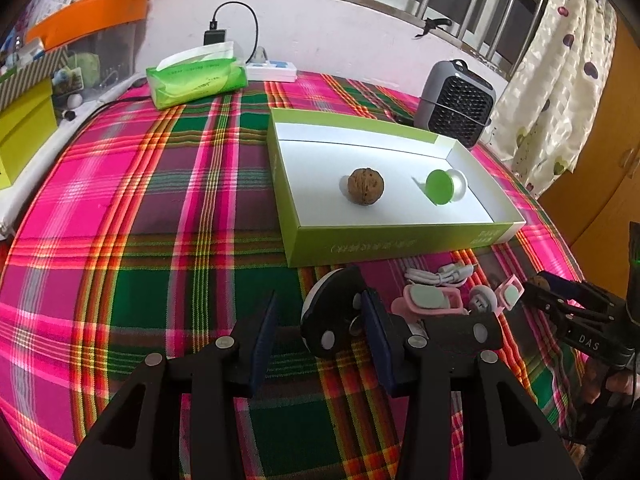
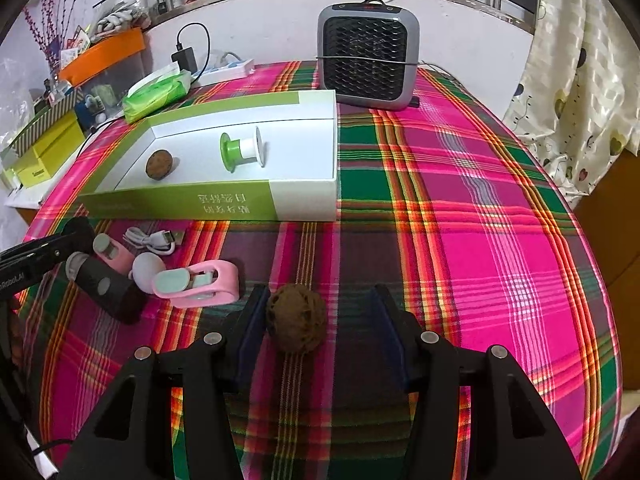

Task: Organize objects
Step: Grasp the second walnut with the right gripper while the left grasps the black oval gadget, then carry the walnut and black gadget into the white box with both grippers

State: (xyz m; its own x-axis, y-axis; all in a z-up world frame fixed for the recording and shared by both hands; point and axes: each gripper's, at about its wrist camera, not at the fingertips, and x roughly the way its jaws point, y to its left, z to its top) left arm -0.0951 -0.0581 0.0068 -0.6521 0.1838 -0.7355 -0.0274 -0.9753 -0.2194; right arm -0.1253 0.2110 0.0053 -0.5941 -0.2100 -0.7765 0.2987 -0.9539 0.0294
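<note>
A walnut (image 2: pixel 296 320) lies on the plaid cloth between the fingers of my right gripper (image 2: pixel 318 320). The gripper is open: the nut sits close to the left pad, with a wide gap on the right. My left gripper (image 1: pixel 320 340) is also open, and one end of a black device (image 1: pixel 328 320) lies between its fingers. The device passes behind the right finger. The green and white box (image 1: pixel 400 240) holds another walnut (image 1: pixel 365 186) and a green and white spool (image 1: pixel 442 186). Pink clips (image 2: pixel 200 280), a grey knob (image 2: pixel 148 268) and a white cable (image 2: pixel 156 240) lie in front of the box.
A grey heater (image 2: pixel 368 56) stands behind the box at the wall. A green tissue pack (image 1: pixel 196 78) and a power strip (image 1: pixel 272 70) sit at the back left. Yellow boxes (image 1: pixel 24 132) and bins crowd the left shelf. A curtain (image 2: pixel 580 100) hangs at the right.
</note>
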